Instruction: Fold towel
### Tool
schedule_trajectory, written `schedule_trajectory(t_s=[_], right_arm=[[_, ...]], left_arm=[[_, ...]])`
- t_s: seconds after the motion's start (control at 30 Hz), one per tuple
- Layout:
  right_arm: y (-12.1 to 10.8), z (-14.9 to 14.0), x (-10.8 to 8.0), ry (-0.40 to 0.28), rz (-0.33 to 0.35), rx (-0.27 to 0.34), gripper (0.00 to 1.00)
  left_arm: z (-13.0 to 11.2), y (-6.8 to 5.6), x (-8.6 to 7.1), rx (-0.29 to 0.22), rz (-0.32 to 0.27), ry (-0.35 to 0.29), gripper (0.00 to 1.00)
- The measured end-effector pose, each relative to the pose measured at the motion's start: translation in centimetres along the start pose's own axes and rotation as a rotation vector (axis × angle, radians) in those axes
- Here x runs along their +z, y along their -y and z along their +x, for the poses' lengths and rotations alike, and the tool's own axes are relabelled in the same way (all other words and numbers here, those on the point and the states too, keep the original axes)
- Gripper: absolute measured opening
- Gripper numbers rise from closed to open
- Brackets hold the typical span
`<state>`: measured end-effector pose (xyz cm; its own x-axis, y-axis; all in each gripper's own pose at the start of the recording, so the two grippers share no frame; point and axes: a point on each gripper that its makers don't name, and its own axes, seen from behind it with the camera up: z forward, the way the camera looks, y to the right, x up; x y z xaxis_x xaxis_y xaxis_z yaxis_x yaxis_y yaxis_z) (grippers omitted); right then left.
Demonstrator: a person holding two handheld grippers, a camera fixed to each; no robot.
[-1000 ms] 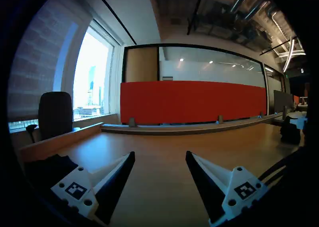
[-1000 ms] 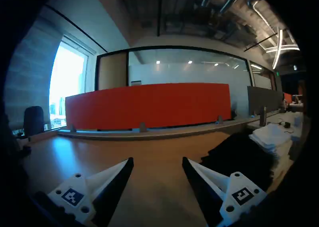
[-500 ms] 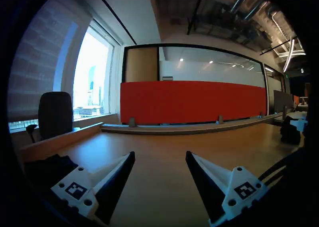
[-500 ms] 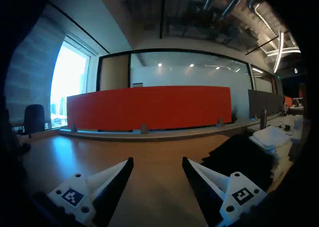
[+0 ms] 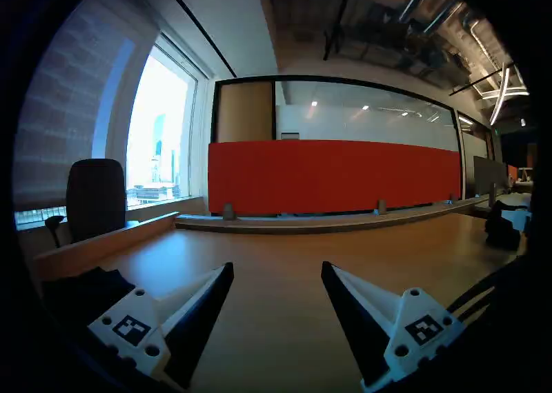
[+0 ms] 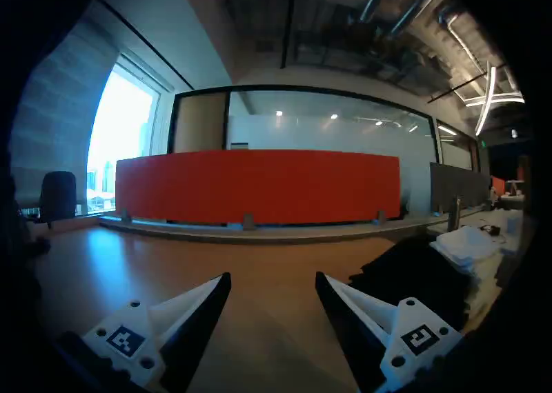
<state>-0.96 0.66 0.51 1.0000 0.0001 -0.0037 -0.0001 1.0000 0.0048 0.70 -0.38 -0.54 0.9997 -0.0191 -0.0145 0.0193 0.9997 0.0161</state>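
Left gripper [image 5: 276,286]: white wedge fingers [image 5: 179,300] spread wide, nothing btwn them, just the bare tan wooden tabletop [image 5: 276,245] under the gap. Right gripper [image 6: 272,286]: same, fingers [image 6: 366,307] wide apart, empty, low over the wood. Neither touches cloth.

Outward, right gripper view: black crumpled towel heap [image 6: 414,269] lies just right of the right-hand finger, near but apart. A stack of white folded towels [image 6: 469,245] sits right behind it. Prob. the black heap is the one to fold; no fold begun. Left gripper view: dark cloth patch [image 5: 83,293] low-left beside the finger, can't tell if it's a towel. Further off: long red divider panel [image 5: 331,176], black office chair [image 5: 96,196], bright window [image 5: 159,145].

Risks:
- Black on black, so edges/corners are hard to pick out; a pinch could take several layers and the towel won't spread flat.
- Pulling the heap could drag or topple the white stack, since they're so close.
- Fingertips ride low and could scrape the wood on approach.

Writing: square black-and-white marker [image 5: 131,329] on each finger, pattern only, no words. Small plaque on the far wall is too small to read. No brand visible.
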Motion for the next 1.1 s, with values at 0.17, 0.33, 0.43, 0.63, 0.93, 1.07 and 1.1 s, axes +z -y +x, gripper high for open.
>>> schedule_trajectory(t_s=[0.17, 0.33, 0.43, 0.63, 0.93, 1.07, 1.1], right_arm=[[-0.03, 0.08, 0.03, 0.001, 0.0, 0.0, 0.95], [-0.04, 0.12, 0.04, 0.002, 0.0, 0.001, 1.0], [-0.04, 0.14, 0.03, 0.002, 0.0, 0.0, 1.0], [-0.04, 0.21, 0.01, 0.002, 0.0, 0.0, 1.0], [0.05, 0.24, 0.01, 0.002, 0.0, 0.0, 1.0], [0.04, 0.25, 0.0, 0.002, 0.0, 0.0, 1.0], [0.05, 0.25, 0.0, 0.002, 0.0, 0.0, 1.0]], left_arm=[[-0.01, 0.02, 0.0, 0.0, 0.0, 0.0, 0.94], [0.01, 0.02, 0.02, 0.0, 0.0, 0.0, 0.94], [0.01, 0.05, 0.03, 0.0, 0.0, 0.0, 0.94], [-0.01, 0.04, 0.06, 0.0, 0.0, 0.0, 0.94], [-0.09, 0.05, 0.03, 0.0, 0.0, 0.0, 0.94], [-0.17, 0.05, 0.04, 0.0, 0.0, -0.001, 0.94], [-0.19, 0.05, 0.04, 0.0, 0.0, -0.001, 0.94]])
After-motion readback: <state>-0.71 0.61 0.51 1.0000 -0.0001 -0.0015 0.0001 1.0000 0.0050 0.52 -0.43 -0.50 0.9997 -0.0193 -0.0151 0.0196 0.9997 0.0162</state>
